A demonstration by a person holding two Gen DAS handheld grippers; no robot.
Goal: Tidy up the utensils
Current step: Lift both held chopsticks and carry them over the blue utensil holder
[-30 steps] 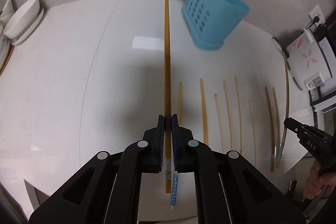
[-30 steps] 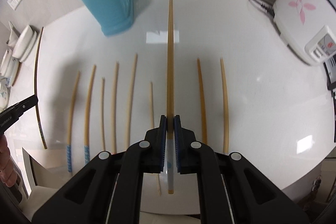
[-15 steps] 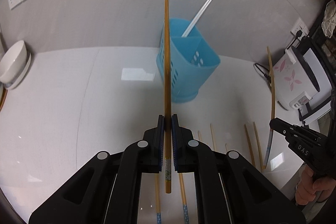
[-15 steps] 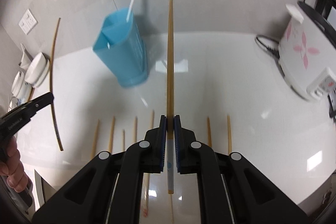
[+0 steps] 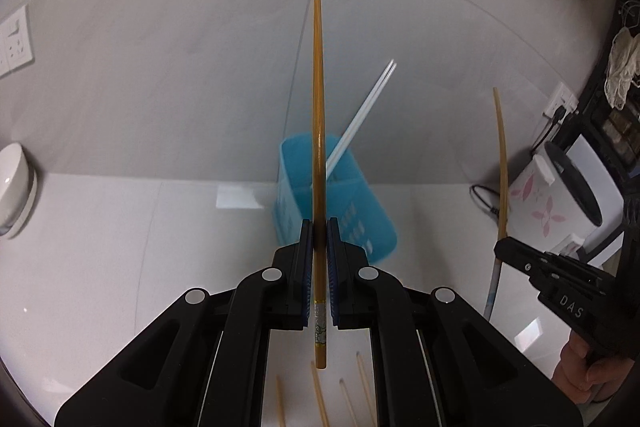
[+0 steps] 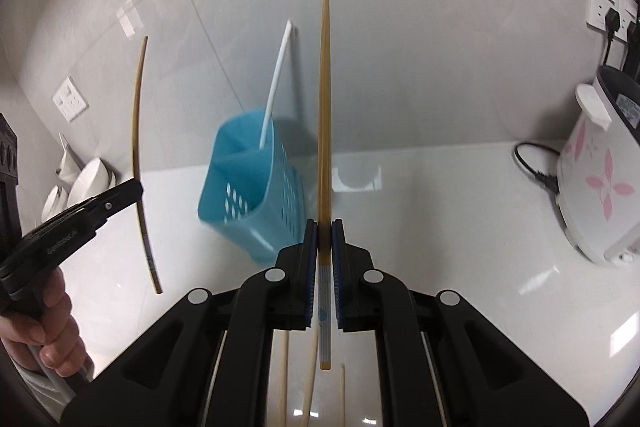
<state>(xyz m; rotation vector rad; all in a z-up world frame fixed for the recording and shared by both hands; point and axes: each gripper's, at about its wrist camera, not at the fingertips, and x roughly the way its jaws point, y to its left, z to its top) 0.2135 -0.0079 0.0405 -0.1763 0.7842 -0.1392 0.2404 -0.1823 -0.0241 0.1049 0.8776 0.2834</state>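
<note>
The blue utensil holder (image 5: 344, 203) stands ahead, white chopsticks (image 5: 360, 115) leaning out of its back compartment; its front compartment is open, and counter (image 5: 120, 247) around is bare.

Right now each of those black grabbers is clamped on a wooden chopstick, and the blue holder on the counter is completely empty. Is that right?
Not quite. Both the left gripper and right gripper do clamp a wooden chopstick each, but the blue holder is not empty: white chopsticks stand in its back compartment, leaning toward the wall. The right wrist view shows this best.

hand-held gripper (image 6: 324, 227) pinching chopstick (image 6: 324, 115), blue holder (image 6: 252, 195)
</note>
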